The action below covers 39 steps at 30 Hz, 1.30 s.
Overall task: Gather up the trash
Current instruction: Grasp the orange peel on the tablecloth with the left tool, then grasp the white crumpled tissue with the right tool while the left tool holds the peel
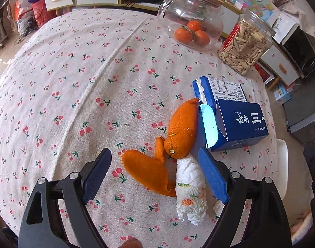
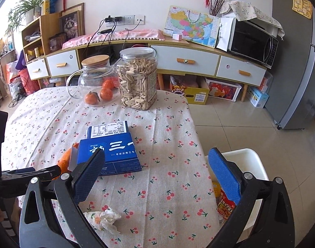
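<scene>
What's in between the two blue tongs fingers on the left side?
In the left wrist view, the open left tongs straddle curled orange peel and a crumpled white printed tissue, touching neither.

Bright, even daylight here, shadows soft on the desk (image 1: 95, 72). Focus stays sharp. Fisheye bends every edge, corners gone black, floor tiles (image 2: 240, 113) glaring.

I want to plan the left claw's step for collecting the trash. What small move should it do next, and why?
Probably lower the left claw and close it on the orange peel. Its jaws stand open on either side of the peel and the crumpled tissue, and neither looks gripped yet. Both lie loose on the tablecloth.
</scene>
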Tool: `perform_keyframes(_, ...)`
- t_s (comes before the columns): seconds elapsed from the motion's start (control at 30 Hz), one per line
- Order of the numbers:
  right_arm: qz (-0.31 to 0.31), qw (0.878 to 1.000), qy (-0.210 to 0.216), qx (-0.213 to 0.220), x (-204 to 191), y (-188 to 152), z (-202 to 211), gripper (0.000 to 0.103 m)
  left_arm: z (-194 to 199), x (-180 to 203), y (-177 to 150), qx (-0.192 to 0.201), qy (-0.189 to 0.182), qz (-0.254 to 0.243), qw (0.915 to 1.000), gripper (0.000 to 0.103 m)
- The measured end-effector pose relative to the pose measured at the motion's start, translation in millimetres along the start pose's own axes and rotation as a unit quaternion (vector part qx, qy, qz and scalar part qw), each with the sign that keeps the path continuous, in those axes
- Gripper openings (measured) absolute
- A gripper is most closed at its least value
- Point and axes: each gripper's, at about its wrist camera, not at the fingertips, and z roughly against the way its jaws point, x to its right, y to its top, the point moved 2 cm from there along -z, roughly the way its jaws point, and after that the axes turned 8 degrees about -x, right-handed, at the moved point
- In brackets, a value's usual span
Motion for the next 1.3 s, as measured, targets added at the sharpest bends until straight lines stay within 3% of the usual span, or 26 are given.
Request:
perform_keyframes(0.17, -0.01, 1.0, 0.013, -0.023, 7.6, -0.3, -6.1, 0.096, -16.2, -5.2, -4.0, -0.031, -0.003, 0.034, 0.9989, 0.081)
perform_keyframes(0.23, -0.009, 0.999, 0.023, -0.038, 7.1, -2.0, -11.0, 0.096, -13.8, -6.4, -4.7, -0.024, 0.005, 0.037, 0.999, 0.074)
perform_keyframes(0.3, -0.003, 0.998, 0.034, -0.05, 2.6, -4.1, -15.0, 0.096, -12.2, -9.1, -5.3, -0.021, 0.007, 0.038, 0.999, 0.06)
perform_keyframes(0.47, 0.02, 0.997, 0.043, -0.062, -11.4, -9.7, -20.0, 0.096, -9.7, -18.7, -4.7, -0.023, -0.016, 0.044, 0.9986, 0.056)
perform_keyframes(0.57, 0.023, 0.996, 0.056, -0.069, -16.5, -11.2, -21.8, 0.096, -7.7, -19.6, -4.9, -0.022, -0.014, 0.035, 0.999, 0.035)
perform_keyframes(0.67, 0.025, 0.992, 0.088, -0.088, -22.8, -13.4, -25.5, 0.096, -3.2, -15.3, -6.7, -0.013, -0.009, 0.016, 0.9997, 0.027)
perform_keyframes(0.87, 0.044, 0.979, 0.154, -0.129, -50.5, -25.7, -33.9, 0.096, 37.6, -18.0, -5.4, 0.067, 0.016, -0.007, 0.9976, 0.026)
perform_keyframes(1.0, 0.074, 0.973, 0.172, -0.133, -78.0, -32.5, -35.5, 0.096, 66.4, -24.5, -1.2, 0.125, 0.031, -0.012, 0.9915, 0.026)
perform_keyframes(1.17, 0.12, 0.965, 0.182, -0.144, -115.9, -42.1, -40.5, 0.093, 78.0, -32.5, 0.3, 0.144, 0.039, -0.014, 0.9887, 0.026)
perform_keyframes(1.3, 0.149, 0.954, 0.19, -0.177, -140.4, -53.0, -52.8, 0.077, 77.1, -38.9, 0.7, 0.141, 0.041, -0.011, 0.9891, 0.026)
